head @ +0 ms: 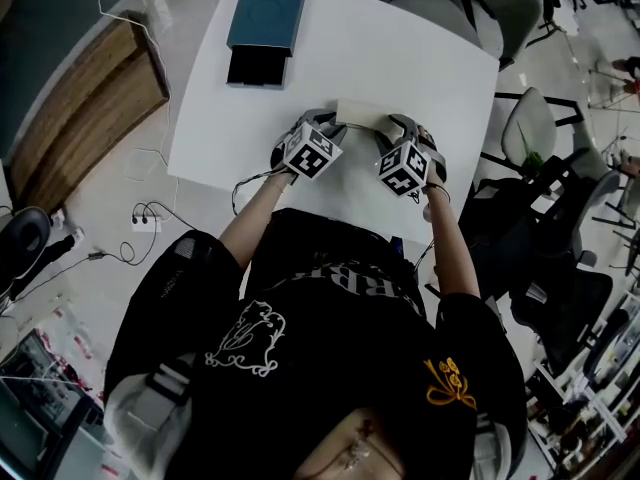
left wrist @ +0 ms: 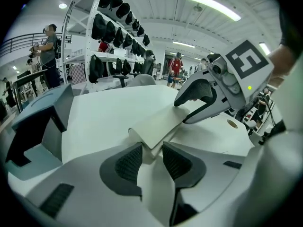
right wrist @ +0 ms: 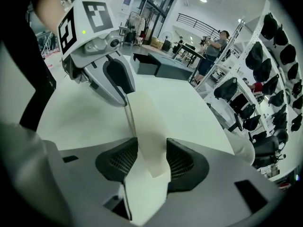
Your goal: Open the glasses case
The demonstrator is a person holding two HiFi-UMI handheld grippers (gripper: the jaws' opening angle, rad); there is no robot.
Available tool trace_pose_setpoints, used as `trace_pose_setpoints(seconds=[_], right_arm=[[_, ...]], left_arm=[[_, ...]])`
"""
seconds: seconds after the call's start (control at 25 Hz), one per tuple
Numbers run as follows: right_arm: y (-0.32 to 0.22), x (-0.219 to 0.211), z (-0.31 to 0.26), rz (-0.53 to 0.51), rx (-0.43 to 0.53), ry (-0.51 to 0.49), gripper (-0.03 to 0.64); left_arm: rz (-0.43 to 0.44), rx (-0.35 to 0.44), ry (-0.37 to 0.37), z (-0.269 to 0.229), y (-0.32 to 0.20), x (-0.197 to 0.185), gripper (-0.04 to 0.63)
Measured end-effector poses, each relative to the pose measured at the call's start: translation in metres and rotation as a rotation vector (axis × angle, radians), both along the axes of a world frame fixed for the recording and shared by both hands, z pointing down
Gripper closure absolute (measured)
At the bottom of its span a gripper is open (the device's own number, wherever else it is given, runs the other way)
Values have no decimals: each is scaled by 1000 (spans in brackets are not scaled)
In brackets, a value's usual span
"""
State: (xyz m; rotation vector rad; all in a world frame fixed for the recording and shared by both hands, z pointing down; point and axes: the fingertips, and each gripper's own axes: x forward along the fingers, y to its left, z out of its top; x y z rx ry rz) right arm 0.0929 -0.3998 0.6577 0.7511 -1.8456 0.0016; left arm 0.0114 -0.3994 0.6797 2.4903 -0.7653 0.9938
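Observation:
A flat cream glasses case (head: pixel 358 111) lies on the white table (head: pixel 400 38), with a gripper at each end. In the left gripper view, the case's (left wrist: pixel 158 124) near corner sits between my left gripper's (left wrist: pixel 151 161) jaws, which stand open with a sliver of room beside it. My right gripper (right wrist: pixel 151 162) has its pads against both faces of the case's (right wrist: pixel 144 126) other end, which stands on edge there. In the head view, the left gripper (head: pixel 325 118) and right gripper (head: pixel 395 121) face each other across the case.
A blue box (head: pixel 265 18) with an open dark slot sits at the table's far left. Office chairs (head: pixel 530 128) crowd the right side. Racks of dark helmets (left wrist: pixel 118 13) and people stand in the background. Cables and a power strip (head: pixel 145 223) lie on the floor.

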Motion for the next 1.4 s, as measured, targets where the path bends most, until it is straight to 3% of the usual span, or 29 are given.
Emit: trace_pose_setpoints(seconds=[0.16, 0.28, 0.44, 0.88, 1.0, 1.12, 1.24, 1.4], right_arm=[[-1, -3, -6, -3, -23, -30, 450], [-7, -6, -18, 8, 4, -56, 517], [-29, -8, -31, 24, 51, -56, 545], [-74, -6, -31, 101, 92, -58, 541], [-74, -6, -31, 123, 74, -87, 534], [-66, -3, -33, 148, 49, -120, 471], [-61, 0, -42, 168, 66, -146, 472], [-51, -1, -66, 218, 111, -229, 472]], left_arm=[[-6, -9, 20, 2, 0, 0, 463], [-7, -11, 31, 3, 1, -1, 463], [-7, -9, 34, 2, 1, -3, 463], [-6, -7, 22, 3, 0, -4, 463], [-6, -10, 18, 3, 0, -4, 462], [-15, -33, 23, 3, 3, -2, 460], [-44, -72, 24, 5, 6, -5, 460], [-46, -61, 21, -3, 16, -9, 460]])
